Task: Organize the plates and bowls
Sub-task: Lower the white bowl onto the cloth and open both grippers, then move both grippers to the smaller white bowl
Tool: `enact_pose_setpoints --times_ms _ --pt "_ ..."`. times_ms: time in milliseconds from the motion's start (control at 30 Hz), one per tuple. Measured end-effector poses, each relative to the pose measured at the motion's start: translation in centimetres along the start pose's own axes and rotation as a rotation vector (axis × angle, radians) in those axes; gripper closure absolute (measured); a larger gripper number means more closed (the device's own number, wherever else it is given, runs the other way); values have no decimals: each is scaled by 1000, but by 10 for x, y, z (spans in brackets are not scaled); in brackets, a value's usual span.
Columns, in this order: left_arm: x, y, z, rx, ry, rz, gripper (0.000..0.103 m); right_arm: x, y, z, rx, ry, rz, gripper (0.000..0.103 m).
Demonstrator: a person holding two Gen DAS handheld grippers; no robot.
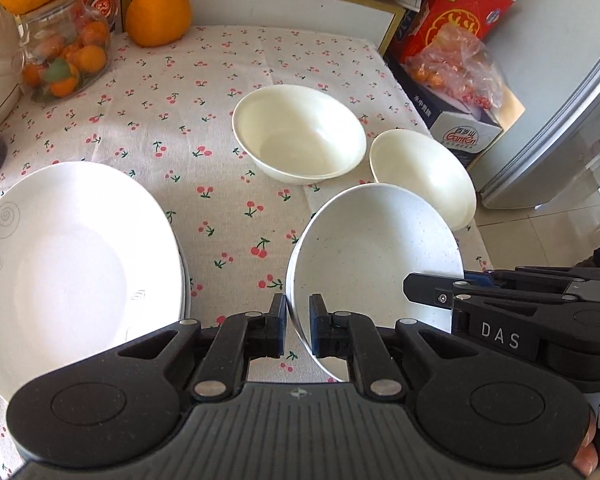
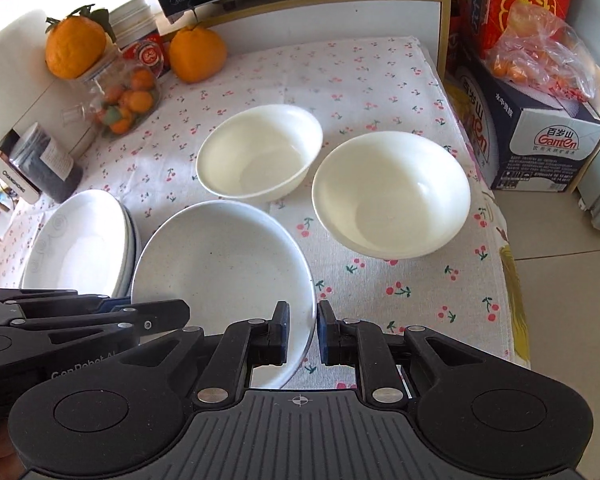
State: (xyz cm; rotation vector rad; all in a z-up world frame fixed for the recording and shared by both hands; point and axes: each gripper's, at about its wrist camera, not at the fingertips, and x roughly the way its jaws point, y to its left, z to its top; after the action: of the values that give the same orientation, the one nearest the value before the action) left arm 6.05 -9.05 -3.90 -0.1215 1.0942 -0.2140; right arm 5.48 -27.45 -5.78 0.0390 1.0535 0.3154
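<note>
Black two-finger grippers, ribbed grey bases.
Left gripper (image 1: 298, 322): silver rivets, blue pad edges. Right gripper (image 2: 303, 330): same build, white lettering.

My desk cloth (image 2: 260, 80) is white with little red cherries and green stems. The two bowls (image 2: 260, 152) are creamy white. The plate (image 2: 220, 256) next to the bowls is white with tiny dark specks. Left of it, the stacked plate (image 2: 76, 252) is white with grey swirls. My tongs (image 2: 303, 332) are black.

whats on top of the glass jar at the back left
A large orange sits on the glass jar mouth. Inside, small oranges show through the glass. Whether the jar has a lid cannot be seen; the orange covers its mouth.
</note>
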Motion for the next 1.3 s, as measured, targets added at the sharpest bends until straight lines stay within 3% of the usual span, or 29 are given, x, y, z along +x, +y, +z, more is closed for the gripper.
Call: enact_pose_setpoints --times_ms 167,267,467,533,600,733,867,1100,1300 --pt "3 2 -2 1 14 18 92 12 7 -1 -18 52 -5 86" --pt "6 3 -3 -3 26 17 81 11 9 -1 -19 45 -4 86" --pt "6 1 -1 8 11 23 76 12 7 1 -13 38 -30 86" --pt "3 1 0 19 -4 41 63 10 5 3 1 27 -27 81" --pt "2 2 1 16 -12 49 56 7 3 5 8 12 -26 76" --pt "1 6 5 -7 -15 49 55 2 2 7 13 -13 -24 72" --pt "-6 7 8 -13 -42 60 48 -5 -2 10 32 -42 -20 60" --pt "-19 11 18 -32 -101 60 42 -15 -8 14 59 -86 -11 52" --pt "-27 15 27 -61 -143 29 38 -30 -18 19 108 -160 17 51"
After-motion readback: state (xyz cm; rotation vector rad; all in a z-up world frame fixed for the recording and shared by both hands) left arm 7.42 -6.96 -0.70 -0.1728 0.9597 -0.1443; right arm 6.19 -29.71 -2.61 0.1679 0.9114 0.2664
